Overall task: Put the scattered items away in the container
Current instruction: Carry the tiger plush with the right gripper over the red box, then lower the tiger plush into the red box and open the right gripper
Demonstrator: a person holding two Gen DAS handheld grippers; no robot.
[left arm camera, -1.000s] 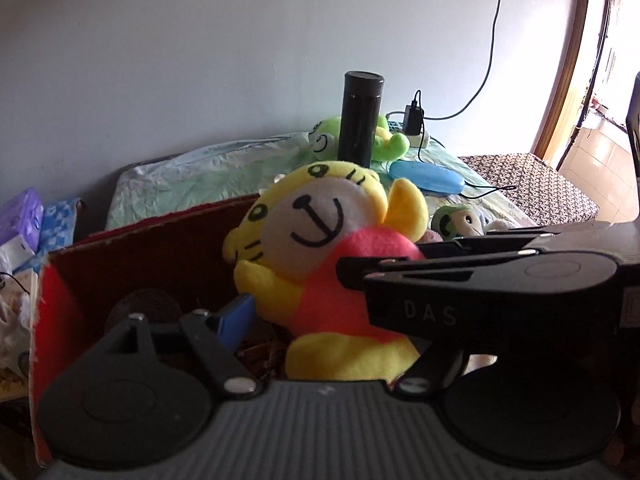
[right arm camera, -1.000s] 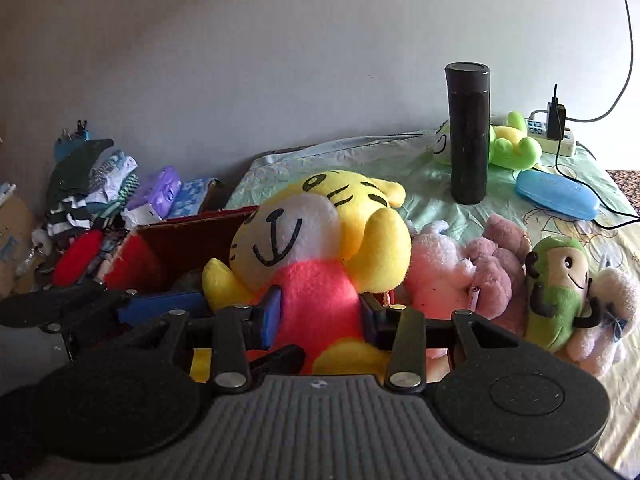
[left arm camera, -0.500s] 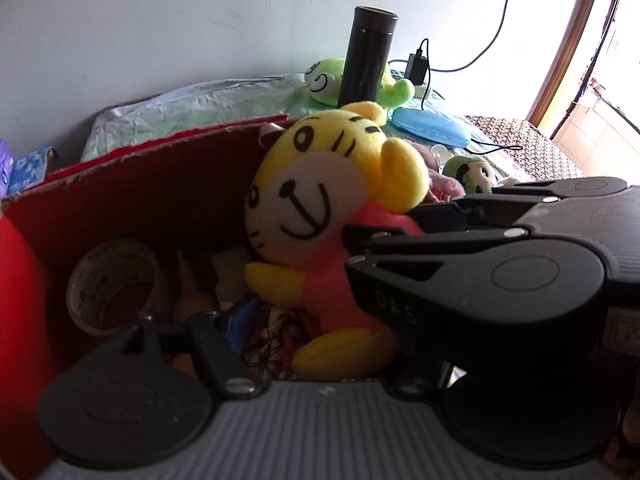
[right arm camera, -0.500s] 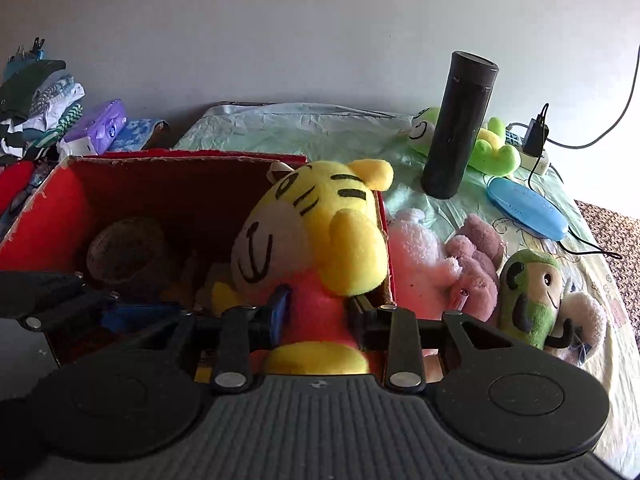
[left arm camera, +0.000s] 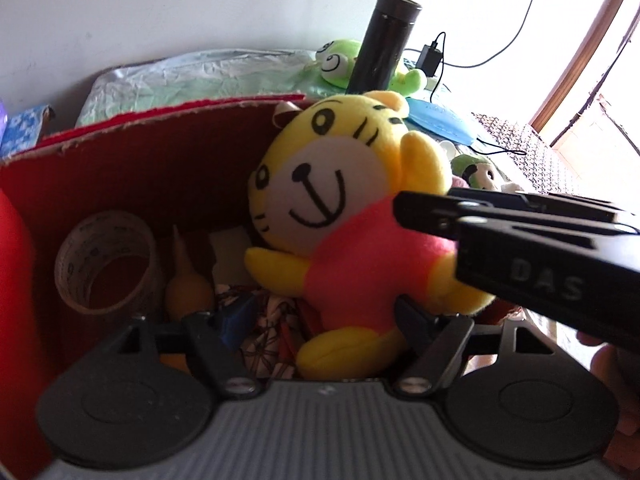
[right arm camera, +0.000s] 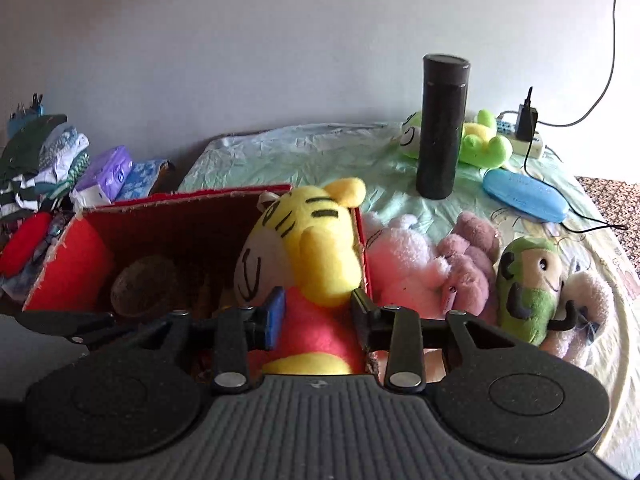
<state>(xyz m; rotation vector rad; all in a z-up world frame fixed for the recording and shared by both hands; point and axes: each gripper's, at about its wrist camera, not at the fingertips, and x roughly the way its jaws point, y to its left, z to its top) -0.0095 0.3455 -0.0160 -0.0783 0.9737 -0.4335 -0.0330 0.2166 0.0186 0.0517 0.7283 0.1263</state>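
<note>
A yellow tiger plush [right arm camera: 320, 248] in a pink shirt hangs upright inside the right end of the red cardboard box [right arm camera: 180, 216]. My right gripper [right arm camera: 318, 312] is shut on its pink belly, both pads pressing in. In the left wrist view the tiger plush [left arm camera: 340, 216] faces me, with the right gripper [left arm camera: 424, 216] clamped on its side. My left gripper [left arm camera: 326, 320] reaches into the box [left arm camera: 180, 120]; its jaws are opening, the plush's legs lie between them, and the blue left pad [left arm camera: 236, 316] stands apart from the toy.
In the box lie a tape roll [left arm camera: 106, 260], an orange bulb [left arm camera: 188, 292] and patterned cloth [left arm camera: 276, 328]. Beside it on the bed: pink [right arm camera: 404, 264], purple [right arm camera: 472, 256] and green [right arm camera: 528, 284] plushes, a black flask [right arm camera: 440, 128], a green frog [right arm camera: 480, 144], a blue case [right arm camera: 524, 196], cables. Clothes [right arm camera: 48, 156] are piled at the left.
The tiger plush has gone from above the box rim down into the box, still in the right gripper. The left gripper dipped into the box; its jaws narrowed, then widened again.
</note>
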